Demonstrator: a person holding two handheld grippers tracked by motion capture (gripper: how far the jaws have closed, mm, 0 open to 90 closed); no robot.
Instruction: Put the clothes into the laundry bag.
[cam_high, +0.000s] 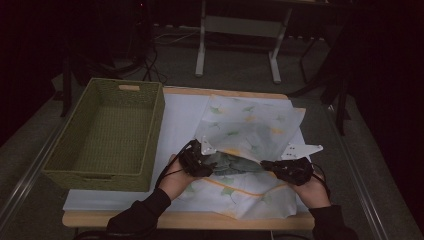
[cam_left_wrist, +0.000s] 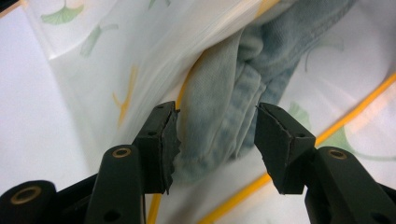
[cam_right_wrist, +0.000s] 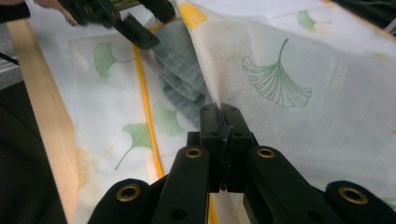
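looks like the bagging step: right gripper (cam_right_wrist: 223, 122) pinches the leaf-print cloth bag (cam_high: 252, 127) open, left gripper (cam_left_wrist: 216, 140) has its fingers apart around the denim garment (cam_left_wrist: 233, 107) at the bag's mouth. next, probably push it deeper.

We see the denim garment (cam_left_wrist: 233, 107) mostly hidden under the leaf-print cloth (cam_left_wrist: 154, 51), toward twelve o'clock.

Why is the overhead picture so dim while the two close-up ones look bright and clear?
High view: dark all round, only the leaf-print bag and basket catch light. Left gripper view: bright, the denim cloth sharp. Right gripper view: bright, far corner around the left gripper blurred.
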